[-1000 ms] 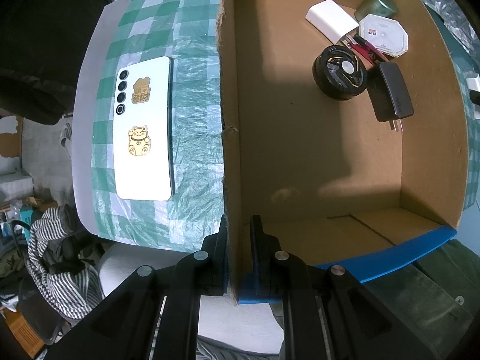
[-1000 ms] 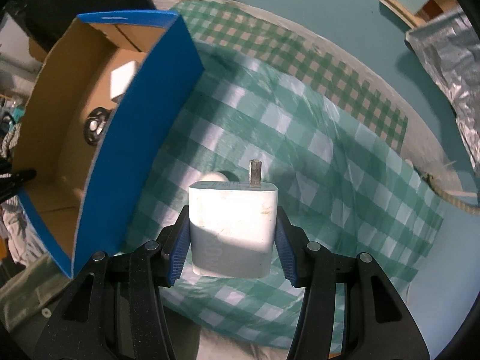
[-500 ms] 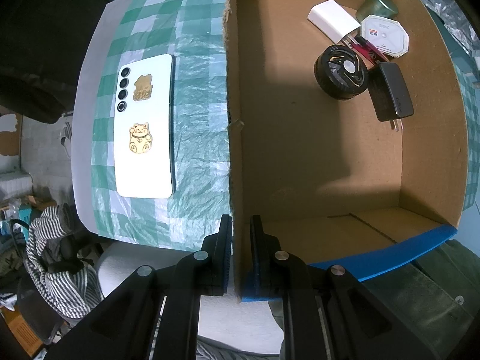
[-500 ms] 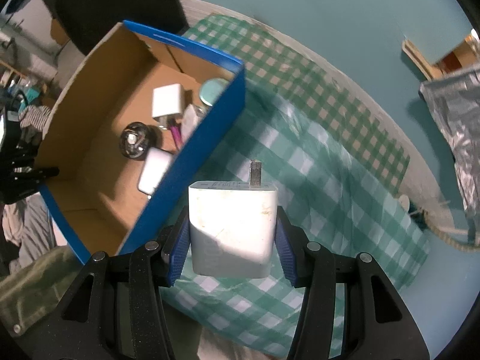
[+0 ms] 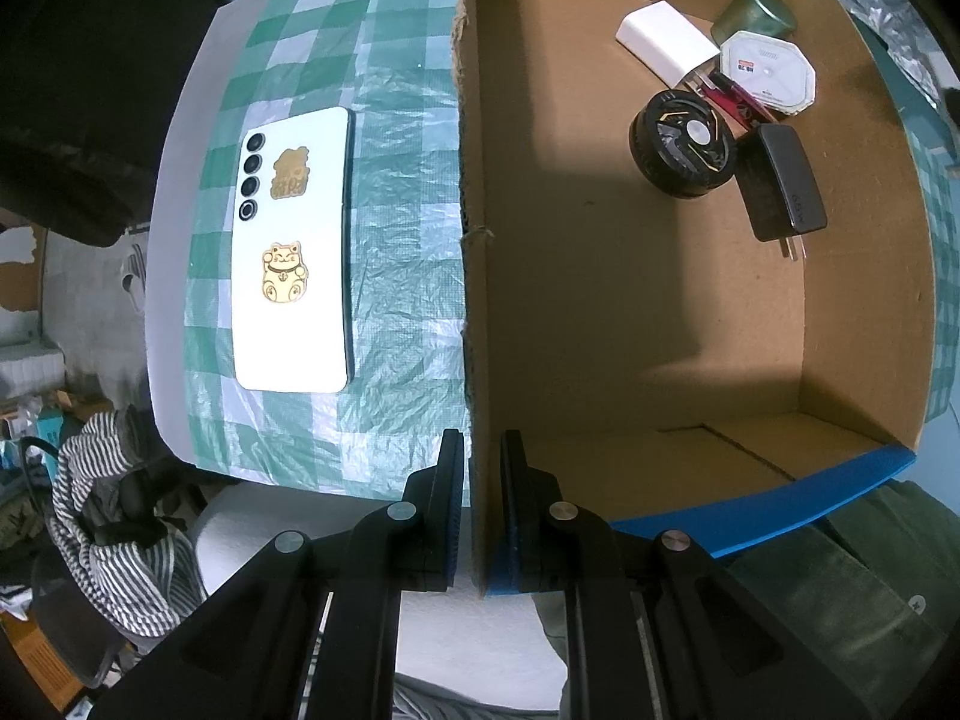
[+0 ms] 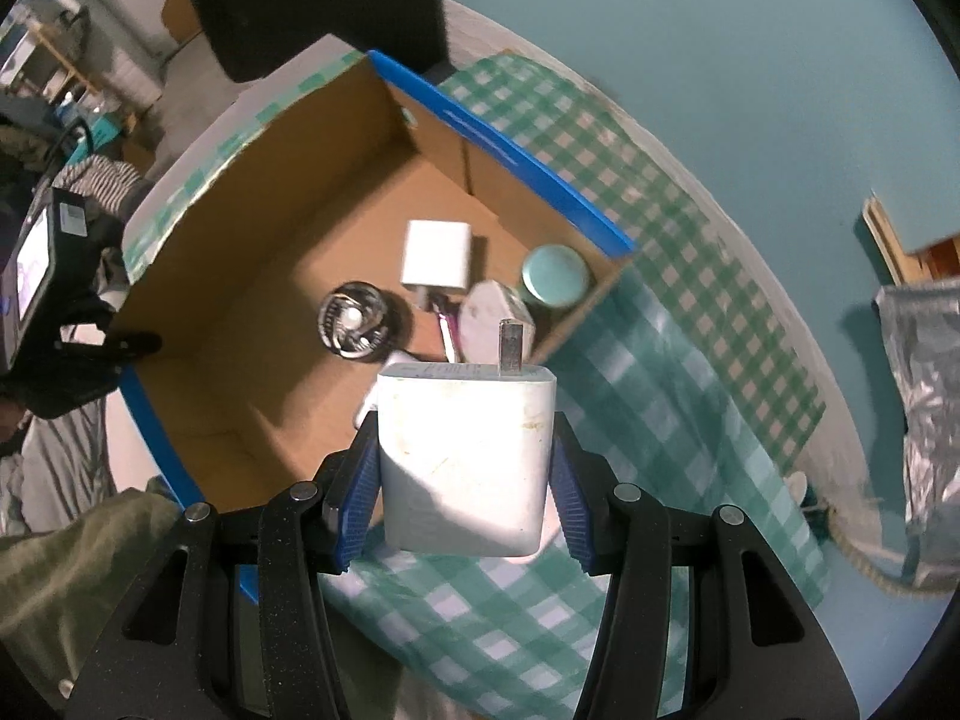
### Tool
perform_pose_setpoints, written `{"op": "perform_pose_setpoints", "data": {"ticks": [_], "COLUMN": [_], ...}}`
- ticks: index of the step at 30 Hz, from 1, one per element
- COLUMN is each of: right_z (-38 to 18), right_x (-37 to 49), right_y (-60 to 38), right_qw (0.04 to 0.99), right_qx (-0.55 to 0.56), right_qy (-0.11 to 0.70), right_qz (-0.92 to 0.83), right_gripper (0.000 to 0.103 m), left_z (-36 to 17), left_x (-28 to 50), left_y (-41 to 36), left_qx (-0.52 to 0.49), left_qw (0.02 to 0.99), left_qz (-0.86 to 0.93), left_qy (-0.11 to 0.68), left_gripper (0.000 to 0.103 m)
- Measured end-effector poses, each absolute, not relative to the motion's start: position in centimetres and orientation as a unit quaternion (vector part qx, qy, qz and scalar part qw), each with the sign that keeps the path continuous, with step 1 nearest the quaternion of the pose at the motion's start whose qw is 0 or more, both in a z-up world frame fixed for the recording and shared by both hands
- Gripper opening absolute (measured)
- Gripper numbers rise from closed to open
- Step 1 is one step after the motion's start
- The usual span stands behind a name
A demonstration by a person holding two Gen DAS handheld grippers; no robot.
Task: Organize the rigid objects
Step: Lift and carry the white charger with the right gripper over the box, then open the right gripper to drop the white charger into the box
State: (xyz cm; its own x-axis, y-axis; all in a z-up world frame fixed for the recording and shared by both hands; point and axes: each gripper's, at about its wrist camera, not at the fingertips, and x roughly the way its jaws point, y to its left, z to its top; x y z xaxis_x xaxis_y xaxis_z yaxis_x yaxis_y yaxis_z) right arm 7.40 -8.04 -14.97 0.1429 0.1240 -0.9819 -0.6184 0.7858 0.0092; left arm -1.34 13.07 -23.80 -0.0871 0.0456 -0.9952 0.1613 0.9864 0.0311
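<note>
Cardboard box holds five items already. Right gripper clamps white charger above box edge (not yet dropped). Left gripper pinches box wall. Phone on the cloth remains outside.

left hand-held gripper: matte black linkage arms, round silver pivot screws, blue ribbed pads on flat black fingers | right hand-held gripper: same black speckled frame, silver screws, blue ribbed pads on fingers | olive-green sleeve at lower left
</note>
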Motion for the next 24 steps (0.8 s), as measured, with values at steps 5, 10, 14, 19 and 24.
{"op": "perform_pose_setpoints", "data": {"ticks": [5, 10, 14, 19, 24], "right_z": [-15.6, -16.5, -17.5, -19.3, -21.3], "right_x": [7.5, 7.4, 7.4, 7.6, 7.7], "right_y": [-6.1, -4.4, -3.3, -2.8, -2.6], "right_qw": [0.72, 0.709, 0.701, 0.688, 0.674], "right_qx": [-0.211, -0.222, -0.224, -0.231, -0.242], "right_qy": [0.603, 0.607, 0.611, 0.621, 0.635], "right_qz": [0.269, 0.283, 0.292, 0.295, 0.29], "right_gripper": [0.052, 0.052, 0.052, 0.052, 0.052], "left_z": [-23.7, -23.7, -23.7, -23.7, -23.7], "left_x": [-1.4, -1.5, -1.5, -1.5, -1.5], "left_y": [13.1, 13.1, 13.1, 13.0, 13.0], "left_qx": [0.069, 0.07, 0.07, 0.075, 0.073], "left_qw": [0.673, 0.674, 0.674, 0.675, 0.675], "left_qz": [-0.044, -0.045, -0.046, -0.049, -0.049], "left_qy": [0.735, 0.734, 0.734, 0.733, 0.732], "left_gripper": [0.012, 0.012, 0.012, 0.012, 0.012]}}
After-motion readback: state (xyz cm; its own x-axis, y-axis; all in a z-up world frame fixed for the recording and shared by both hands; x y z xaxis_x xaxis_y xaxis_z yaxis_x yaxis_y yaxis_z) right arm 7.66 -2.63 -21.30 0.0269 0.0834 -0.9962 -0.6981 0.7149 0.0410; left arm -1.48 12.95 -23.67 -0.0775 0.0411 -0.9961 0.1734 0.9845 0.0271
